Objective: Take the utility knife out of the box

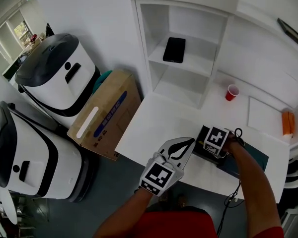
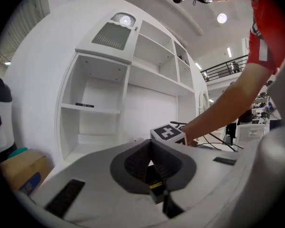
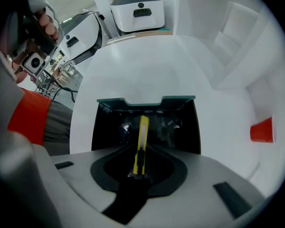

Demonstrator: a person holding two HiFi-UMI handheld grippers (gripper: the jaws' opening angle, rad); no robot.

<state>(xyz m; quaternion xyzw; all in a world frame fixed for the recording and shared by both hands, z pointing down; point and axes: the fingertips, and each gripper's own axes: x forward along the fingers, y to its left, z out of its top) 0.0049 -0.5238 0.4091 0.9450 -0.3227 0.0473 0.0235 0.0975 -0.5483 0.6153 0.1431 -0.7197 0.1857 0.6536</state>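
Near the white table's (image 1: 159, 128) front edge stands a black box (image 3: 109, 127) with a teal lid flap (image 1: 251, 158). Inside it lies a yellow utility knife (image 3: 142, 134), pointing lengthwise away from me in the right gripper view. My right gripper (image 3: 139, 155) points straight down into the box, its jaws open on either side of the knife, pads apart from it. In the head view its marker cube (image 1: 216, 138) hides the knife. My left gripper (image 1: 190, 141) hovers level at the table's front edge, left of the box, shut and holding nothing (image 2: 151, 164).
A red cup (image 1: 232, 92) stands behind the box near the white shelf unit (image 1: 188, 78), which holds a black phone (image 1: 174, 49). A cardboard box (image 1: 107, 115) and two white machines (image 1: 54, 78) stand on the floor at the left. An orange object (image 1: 288, 123) lies at the table's right edge.
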